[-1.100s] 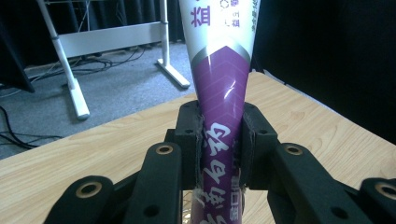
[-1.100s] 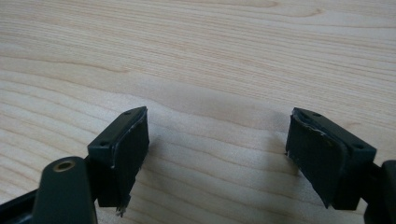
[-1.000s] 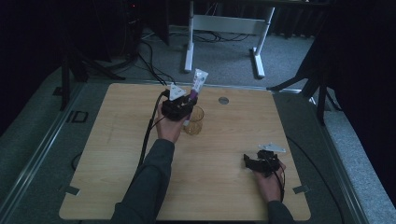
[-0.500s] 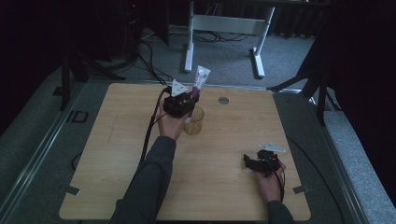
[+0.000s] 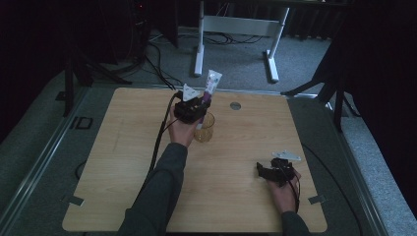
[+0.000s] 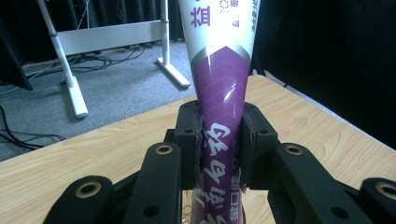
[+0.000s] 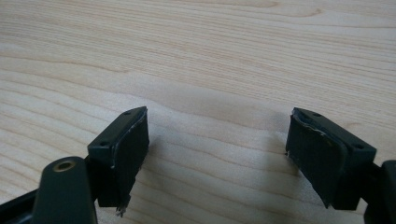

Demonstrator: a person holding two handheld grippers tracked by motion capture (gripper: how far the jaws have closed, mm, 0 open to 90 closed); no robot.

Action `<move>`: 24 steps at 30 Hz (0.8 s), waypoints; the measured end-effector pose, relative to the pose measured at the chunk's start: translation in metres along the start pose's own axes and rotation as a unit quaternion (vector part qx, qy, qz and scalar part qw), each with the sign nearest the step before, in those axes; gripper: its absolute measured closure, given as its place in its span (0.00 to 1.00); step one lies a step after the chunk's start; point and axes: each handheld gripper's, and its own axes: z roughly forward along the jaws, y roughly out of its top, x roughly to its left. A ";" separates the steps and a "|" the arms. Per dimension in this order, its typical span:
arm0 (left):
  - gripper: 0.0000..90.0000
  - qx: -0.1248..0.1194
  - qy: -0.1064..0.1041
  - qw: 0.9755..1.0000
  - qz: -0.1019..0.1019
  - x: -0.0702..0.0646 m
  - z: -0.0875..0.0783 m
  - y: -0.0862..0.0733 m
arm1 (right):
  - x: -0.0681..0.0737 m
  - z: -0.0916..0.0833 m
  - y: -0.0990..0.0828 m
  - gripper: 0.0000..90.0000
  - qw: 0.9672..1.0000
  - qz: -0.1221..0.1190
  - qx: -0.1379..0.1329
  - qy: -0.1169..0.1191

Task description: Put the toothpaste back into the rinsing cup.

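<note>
Overhead, left gripper (image 5: 200, 105) pinches an upright purple tube (image 5: 210, 87) above an amber cup (image 5: 204, 129); right gripper (image 5: 275, 172) rests spread on the table (image 5: 123, 167). Lower it straight, centred over the cup

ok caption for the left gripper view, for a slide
Left tongs shut on a purple-and-white tube, above the wooden table.

The tube (image 6: 219, 116) runs off the top edge in the left gripper view, its print partly cut. From the high view, the small round thing (image 5: 235, 105) on the bench (image 5: 123, 196) is too small to identify, and the tube's lower end is hidden in the glass (image 5: 205, 129).
</note>
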 end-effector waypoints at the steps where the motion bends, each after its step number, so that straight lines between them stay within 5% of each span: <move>1: 0.80 -0.001 0.000 1.000 -0.001 0.000 0.001 0.000 | 0.000 0.000 0.000 0.24 1.000 0.000 0.000 0.000; 24: 0.80 -0.006 0.015 1.000 -0.024 0.001 0.020 -0.005 | 0.000 0.000 0.000 0.24 1.000 0.000 0.000 0.000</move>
